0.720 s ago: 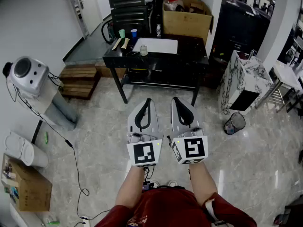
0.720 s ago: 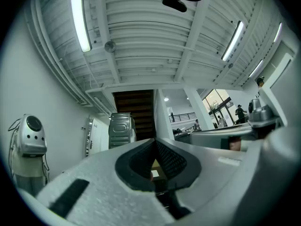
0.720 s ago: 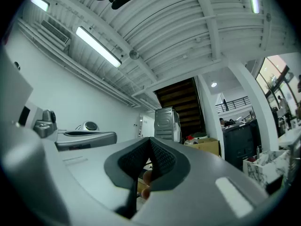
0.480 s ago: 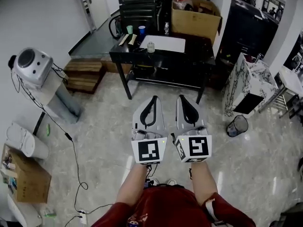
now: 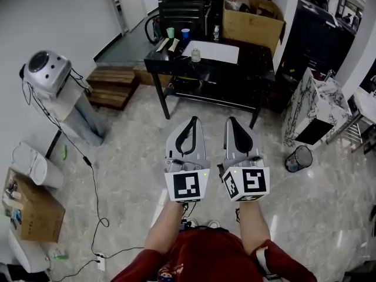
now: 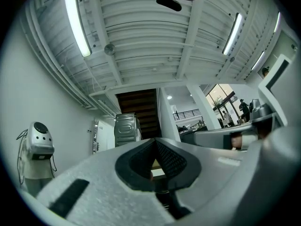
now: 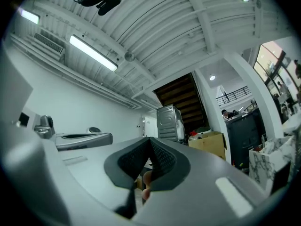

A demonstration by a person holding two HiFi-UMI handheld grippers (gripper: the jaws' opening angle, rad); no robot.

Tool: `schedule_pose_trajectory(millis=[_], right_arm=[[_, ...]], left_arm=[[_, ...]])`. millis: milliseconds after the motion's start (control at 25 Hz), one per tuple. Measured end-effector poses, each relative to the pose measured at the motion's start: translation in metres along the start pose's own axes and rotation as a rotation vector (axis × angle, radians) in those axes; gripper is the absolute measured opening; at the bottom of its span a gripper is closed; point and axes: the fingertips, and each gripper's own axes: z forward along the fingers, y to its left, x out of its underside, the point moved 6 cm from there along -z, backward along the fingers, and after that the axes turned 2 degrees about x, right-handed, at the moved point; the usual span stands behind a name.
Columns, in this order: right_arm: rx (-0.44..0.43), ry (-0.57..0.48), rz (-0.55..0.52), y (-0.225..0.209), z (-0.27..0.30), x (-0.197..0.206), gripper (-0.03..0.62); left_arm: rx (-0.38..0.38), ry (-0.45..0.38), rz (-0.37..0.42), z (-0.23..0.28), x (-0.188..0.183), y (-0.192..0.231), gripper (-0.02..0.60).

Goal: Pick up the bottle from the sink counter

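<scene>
Marble floor [image 5: 129, 157]; black counter [image 5: 254, 54] with bottle [image 5: 216, 33] upper centre; left gripper [image 5: 191, 122], right gripper [image 5: 232, 122] below it, jaws closed, empty.

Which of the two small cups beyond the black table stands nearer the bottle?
The blue cup, right of the green cup; the bottle stands further right.

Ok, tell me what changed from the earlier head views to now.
Only the framing shifted: the black table, the white machine and both grippers sit further right in the head view. The left gripper and right gripper stay side by side, shut and empty, short of the table. Nothing was taken hold of or let go.
</scene>
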Motion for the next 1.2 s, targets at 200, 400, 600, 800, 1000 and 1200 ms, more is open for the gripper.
schedule_pose_trajectory(millis=[200,400,600,800,1000,1200], right_arm=[[-0.012,0.013,-0.013,-0.007,-0.005,0.003,0.002],[-0.049,0.033,0.001,-0.019,-0.012,0.005,0.002],[-0.06,0.037,0.001,-0.035,-0.021,0.008,0.002],[-0.065,0.039,0.007,-0.046,-0.026,0.01,0.002],[-0.064,0.026,0.017,-0.054,-0.023,0.009,0.002],[-0.046,0.004,0.006,-0.06,-0.009,0.013,0.002]], left_arm=[[-0.016,0.005,0.002,0.0,-0.001,-0.009,0.003],[-0.03,0.02,0.012,0.002,0.004,-0.025,0.003],[-0.038,0.033,0.031,0.001,0.008,-0.045,0.003],[-0.046,0.038,0.046,0.003,0.008,-0.058,0.003],[-0.04,0.044,0.063,0.01,0.008,-0.064,0.003],[-0.042,0.04,0.047,0.023,0.018,-0.057,0.003]])
